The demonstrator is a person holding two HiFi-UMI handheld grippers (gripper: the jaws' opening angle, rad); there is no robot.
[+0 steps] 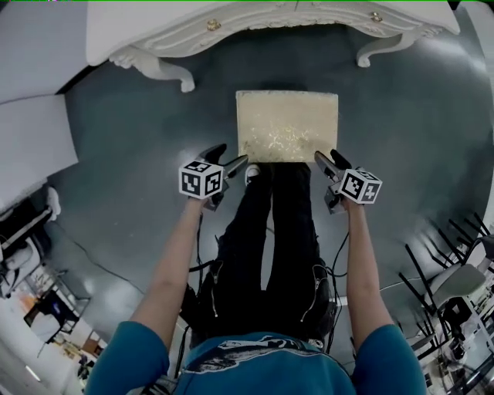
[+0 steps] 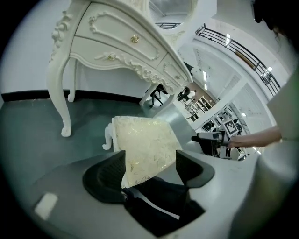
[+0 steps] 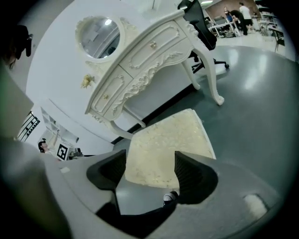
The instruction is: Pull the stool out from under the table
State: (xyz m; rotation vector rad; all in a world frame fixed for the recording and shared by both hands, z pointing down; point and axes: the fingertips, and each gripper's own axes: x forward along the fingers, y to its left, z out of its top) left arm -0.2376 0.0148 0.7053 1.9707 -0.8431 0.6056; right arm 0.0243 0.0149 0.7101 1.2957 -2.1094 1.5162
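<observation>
The stool [image 1: 287,126], a cream gold-patterned square seat on white curved legs, stands on the dark floor in front of the white carved dressing table [image 1: 255,23]. It sits apart from the table, just ahead of the person's feet. My left gripper [image 1: 230,156] hovers at the stool's near left corner, jaws open with nothing pressed between them. My right gripper [image 1: 329,158] hovers at the near right corner, also open. In the left gripper view the stool [image 2: 145,144] lies beyond the open gripper [image 2: 148,168]. The right gripper view shows the stool [image 3: 163,144] beyond the open gripper [image 3: 149,170].
The person's black-trousered legs [image 1: 278,231] stand right behind the stool, one shoe [image 1: 252,173] near its edge. Black chair bases [image 1: 455,270] crowd the right side. White panels [image 1: 35,139] and clutter line the left. Cables [image 1: 93,258] trail across the floor.
</observation>
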